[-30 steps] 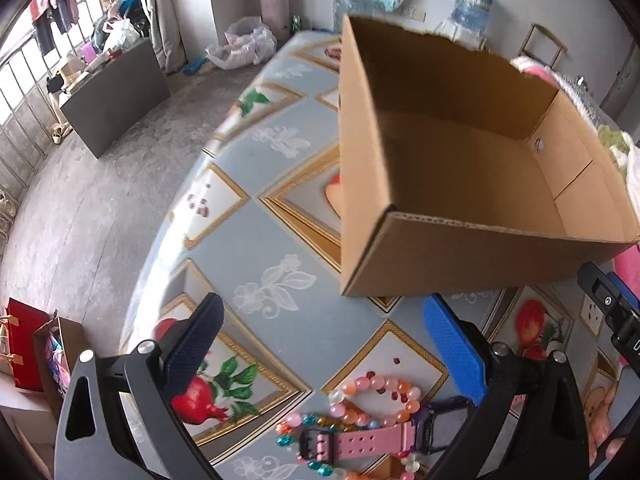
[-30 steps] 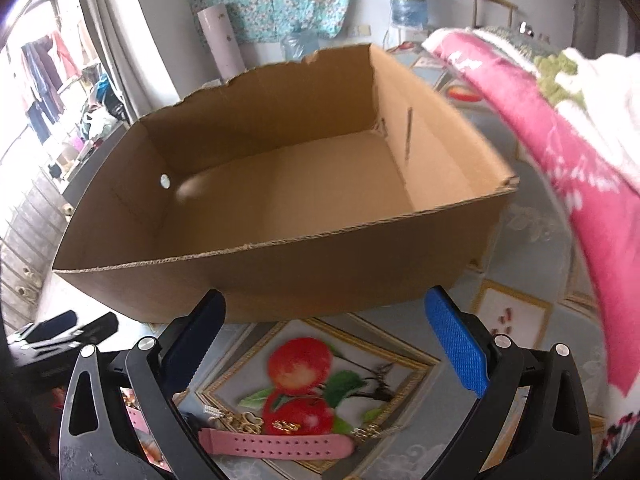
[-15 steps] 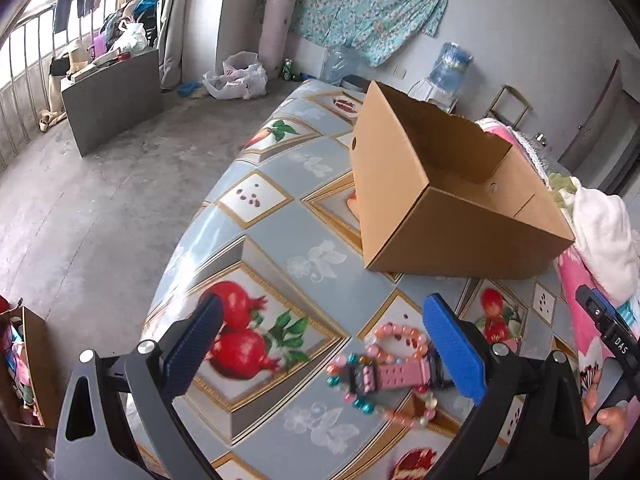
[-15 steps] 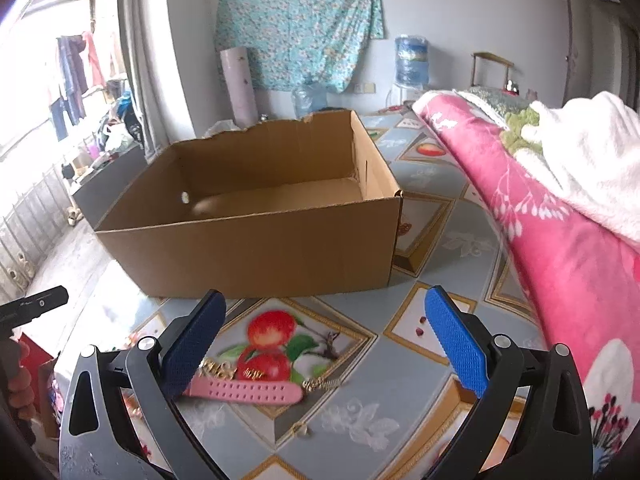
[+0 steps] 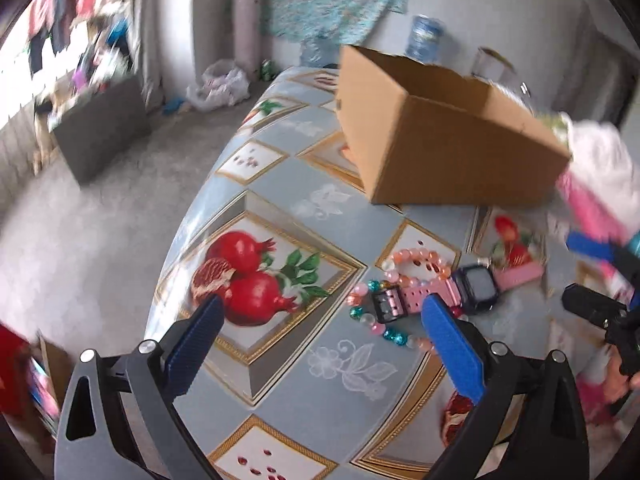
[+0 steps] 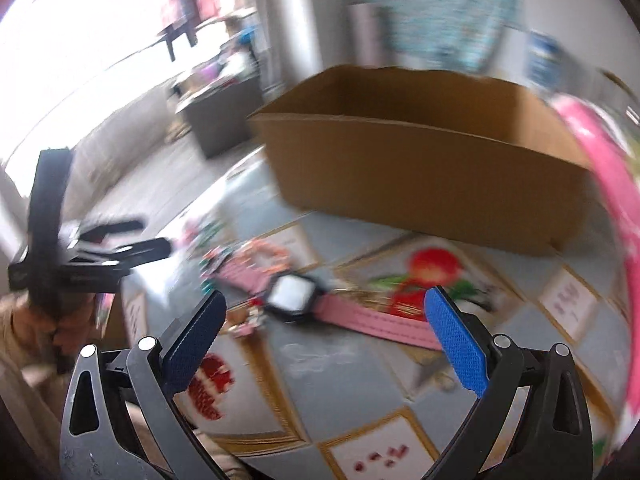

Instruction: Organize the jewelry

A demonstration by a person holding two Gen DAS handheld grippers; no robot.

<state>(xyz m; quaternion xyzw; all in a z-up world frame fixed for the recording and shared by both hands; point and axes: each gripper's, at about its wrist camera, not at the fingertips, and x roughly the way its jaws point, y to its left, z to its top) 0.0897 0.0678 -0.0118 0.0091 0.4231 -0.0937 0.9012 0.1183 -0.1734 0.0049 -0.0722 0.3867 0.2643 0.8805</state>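
Two grippers: left gripper [image 5: 320, 334] and right gripper [image 6: 325, 326], fingers spread wide, nothing held.
Jewelry: pink watch [image 5: 452, 288] and bead bracelet [image 5: 404, 264] lie together on the counter [image 5: 288, 184], short of the box [image 5: 452, 152].
Handling: likely light; strap limp, beads slippery, so pinch the stiff watch case.
Room: counter edge close at left; box wall ahead, open top.

We see the right wrist view smeared by motion, so the beads [image 6: 256, 254] beside the pink watch [image 6: 296, 298] are only coloured streaks. In the left wrist view the cardboard box [image 5: 452, 148] hides its own floor, and the right gripper [image 5: 600, 280] is cut by the right edge.
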